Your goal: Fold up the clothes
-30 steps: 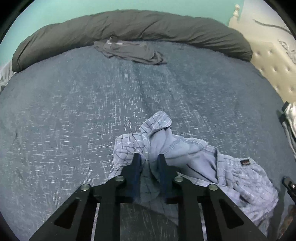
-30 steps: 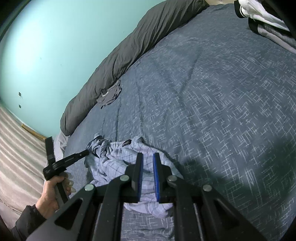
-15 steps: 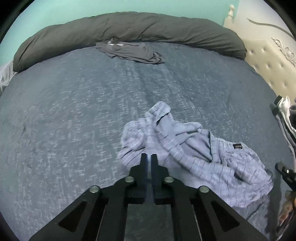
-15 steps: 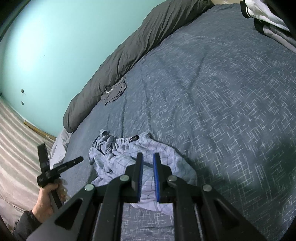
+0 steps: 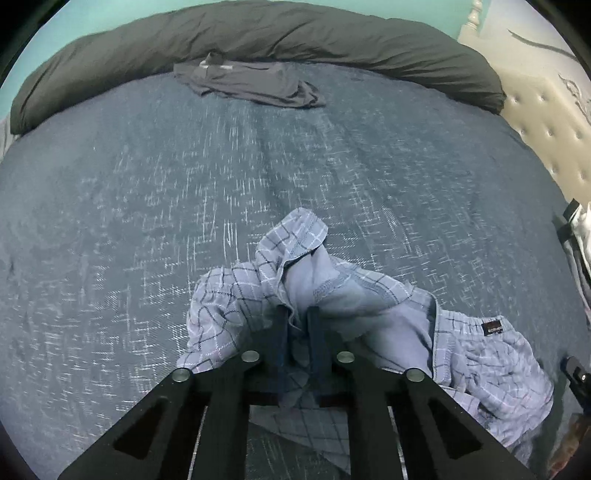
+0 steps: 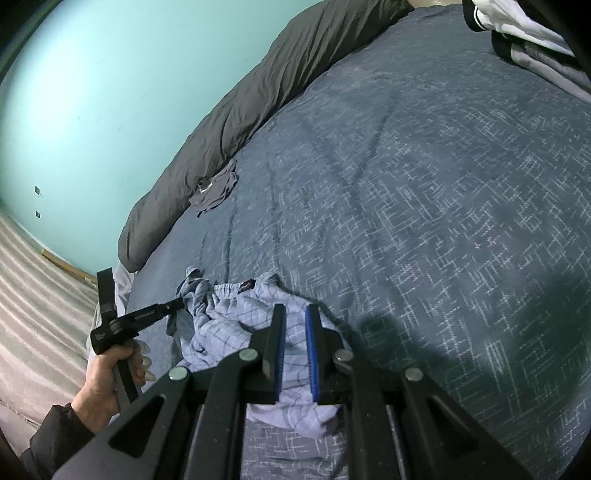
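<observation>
Crumpled, checked shorts [image 5: 369,314] stretch between both grippers' jaws, each clamped on cloth.

One pair of checked shorts [image 5: 373,317], one dark garment [image 5: 251,83], one grey bolster [image 5: 258,33], two grippers [image 5: 297,325] [image 6: 294,332].

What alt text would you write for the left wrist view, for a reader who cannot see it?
The left claw, its jaws closing, pinches a bunched fold of the crumpled light-blue checked shorts on a dark blue bedspread. Farther back, a dark grey garment lies beside a long grey duvet roll.
</observation>
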### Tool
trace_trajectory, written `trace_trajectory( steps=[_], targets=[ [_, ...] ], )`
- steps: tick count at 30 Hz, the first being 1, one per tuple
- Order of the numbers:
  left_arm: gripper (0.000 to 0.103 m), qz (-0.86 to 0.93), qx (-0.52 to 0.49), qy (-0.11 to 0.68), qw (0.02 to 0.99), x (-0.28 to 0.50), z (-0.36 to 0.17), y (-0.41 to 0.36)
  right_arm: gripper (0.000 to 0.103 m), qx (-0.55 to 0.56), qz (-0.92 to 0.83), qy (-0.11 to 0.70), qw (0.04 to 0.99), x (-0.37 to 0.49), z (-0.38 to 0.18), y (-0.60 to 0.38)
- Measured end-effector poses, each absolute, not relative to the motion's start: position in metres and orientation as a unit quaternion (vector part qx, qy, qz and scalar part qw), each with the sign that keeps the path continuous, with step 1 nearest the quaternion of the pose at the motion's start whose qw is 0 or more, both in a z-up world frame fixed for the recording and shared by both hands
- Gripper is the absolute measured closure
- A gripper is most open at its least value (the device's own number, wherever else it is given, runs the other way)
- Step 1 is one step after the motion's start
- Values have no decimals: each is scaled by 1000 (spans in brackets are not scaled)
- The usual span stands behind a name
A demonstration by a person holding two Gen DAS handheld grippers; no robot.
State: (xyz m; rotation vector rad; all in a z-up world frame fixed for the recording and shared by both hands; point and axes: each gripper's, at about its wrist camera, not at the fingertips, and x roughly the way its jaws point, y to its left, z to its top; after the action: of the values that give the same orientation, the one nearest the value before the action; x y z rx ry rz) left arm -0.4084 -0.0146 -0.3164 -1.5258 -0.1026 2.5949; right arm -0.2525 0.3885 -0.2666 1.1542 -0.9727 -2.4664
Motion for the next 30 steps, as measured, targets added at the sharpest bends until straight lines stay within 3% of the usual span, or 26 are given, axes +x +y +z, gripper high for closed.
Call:
trace_trajectory(
  steps=[6, 17, 24, 30],
  targets=[
    [99, 873, -482, -38, 72, -386, -291, -21, 93, 395, -846, -333, 130, -254, -264, 385],
    [99, 897, -435, -53, 61, -274, -249, -57, 93, 390, -848, -328, 147, -252, -255, 372],
    [99, 885, -459, -70, 44, -206, -274, -73, 93, 391, -847, -322, 161, -253, -252, 361],
    [98, 866, -494, -70, 31, -191, -302, -74, 93, 400, -844, -315, 170, -256, -256, 351]
  ],
)
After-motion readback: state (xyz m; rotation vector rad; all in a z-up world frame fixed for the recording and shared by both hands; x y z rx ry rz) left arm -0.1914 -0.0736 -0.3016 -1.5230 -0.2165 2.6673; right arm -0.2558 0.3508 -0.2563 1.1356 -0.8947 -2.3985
